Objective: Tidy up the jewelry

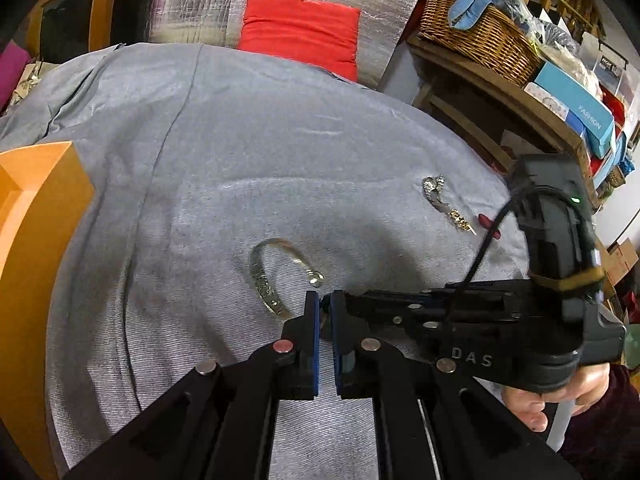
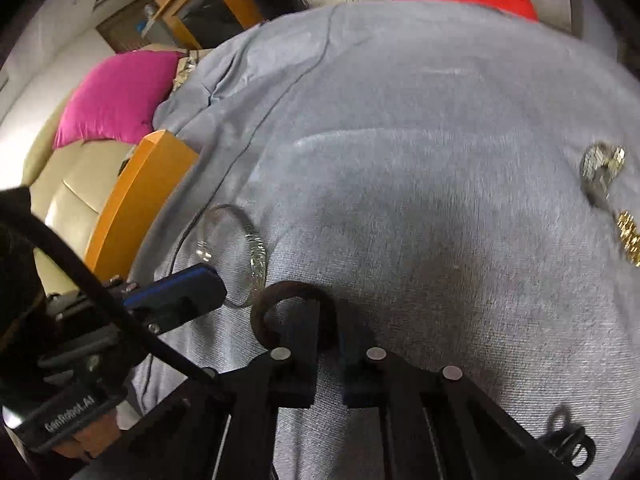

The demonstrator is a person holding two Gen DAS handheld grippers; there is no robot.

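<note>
1. Because its band is thin, the dark ring (image 2: 261,314) is taken edge-on: the right gripper (image 2: 330,320) has its jaws together on the band, with most of the loop standing out to the left of the fingertips. Blur softens the contact, so the grip is a judgement.
2. The ring hangs just above the grey cloth (image 1: 240,140), near the front edge of the table. This probably keeps it free for carrying rather than dragging.
3. The silver bangle (image 1: 262,276) lies flat on the cloth, just beyond the ring and apart from it, not yet collected.
4. The left gripper (image 1: 326,340) has its pads together on nothing. It points down just beside the bangle, perhaps waiting its turn.
5. The orange box (image 1: 40,220) stands at the left edge of the cloth and is the likely destination for the jewelry.
6. A cluster of brooches (image 1: 434,190) rests well apart at the right, unsorted.
7. A hand (image 1: 560,396) grasps the right gripper's handle from below.
</note>
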